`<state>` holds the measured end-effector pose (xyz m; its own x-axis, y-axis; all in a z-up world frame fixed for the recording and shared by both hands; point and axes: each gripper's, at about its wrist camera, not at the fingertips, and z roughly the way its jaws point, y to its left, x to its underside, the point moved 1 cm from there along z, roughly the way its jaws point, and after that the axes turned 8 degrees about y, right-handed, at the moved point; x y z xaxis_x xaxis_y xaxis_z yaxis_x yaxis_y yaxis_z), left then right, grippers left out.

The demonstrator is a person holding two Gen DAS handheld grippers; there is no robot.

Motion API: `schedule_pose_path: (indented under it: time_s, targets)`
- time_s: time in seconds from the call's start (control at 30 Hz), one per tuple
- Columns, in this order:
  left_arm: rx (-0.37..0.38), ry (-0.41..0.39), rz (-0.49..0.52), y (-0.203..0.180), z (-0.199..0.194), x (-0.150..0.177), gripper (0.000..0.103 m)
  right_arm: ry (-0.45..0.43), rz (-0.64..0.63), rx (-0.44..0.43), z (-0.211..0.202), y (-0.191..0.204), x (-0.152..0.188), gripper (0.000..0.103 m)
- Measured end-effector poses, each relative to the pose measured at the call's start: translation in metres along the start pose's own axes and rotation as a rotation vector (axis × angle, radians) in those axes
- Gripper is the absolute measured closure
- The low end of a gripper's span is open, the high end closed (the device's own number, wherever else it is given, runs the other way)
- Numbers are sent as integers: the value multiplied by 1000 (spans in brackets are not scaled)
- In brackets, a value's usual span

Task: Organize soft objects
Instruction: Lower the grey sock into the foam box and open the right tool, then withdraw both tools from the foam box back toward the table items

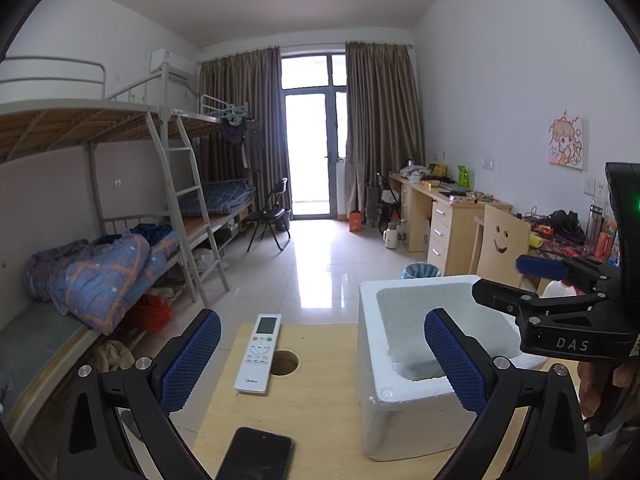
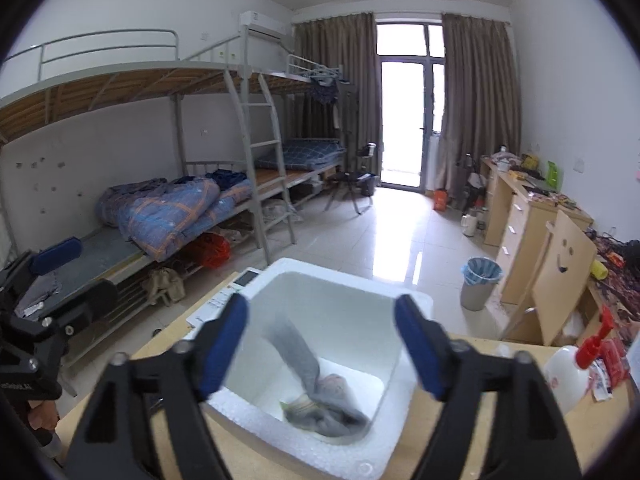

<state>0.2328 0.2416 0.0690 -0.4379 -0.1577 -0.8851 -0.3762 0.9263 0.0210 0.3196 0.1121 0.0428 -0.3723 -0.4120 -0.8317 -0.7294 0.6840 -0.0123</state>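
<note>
At the far left stands a bunk bed with a rumpled blue quilt on its lower bunk. Nearer, a wooden desk carries a black phone at its front edge and, behind it, a white remote control lying beside a round hole in the top. The left tongs hang over this part of the desk with their blue pads wide apart and nothing between them. To the right of the remote sits a white foam box, open at the top. Inside it a grey sock lies, blurred, one end trailing up the inner wall and the rest heaped on the floor of the box with other small cloth pieces. The right tongs hover over the box, spread wide and gripping nothing, the sock below and clear of their pads. Farther right on the desk stands a white bottle with a red pump.
</note>
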Motion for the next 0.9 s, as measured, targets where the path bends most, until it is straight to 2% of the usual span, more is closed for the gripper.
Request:
schedule_pose_path:
  time_s: [0.43,0.57,0.9]
  targets:
    - [7,1,10,-5,0,1,1,-16,11,-5,-11,-7,2,15]
    - [12,-2,9,-4,-4,3,1,-31,11,-1,-19,-6,3,3]
    - [11,-26,14,-11,-31,5,1,-61,3,-3,-48,0,6,0]
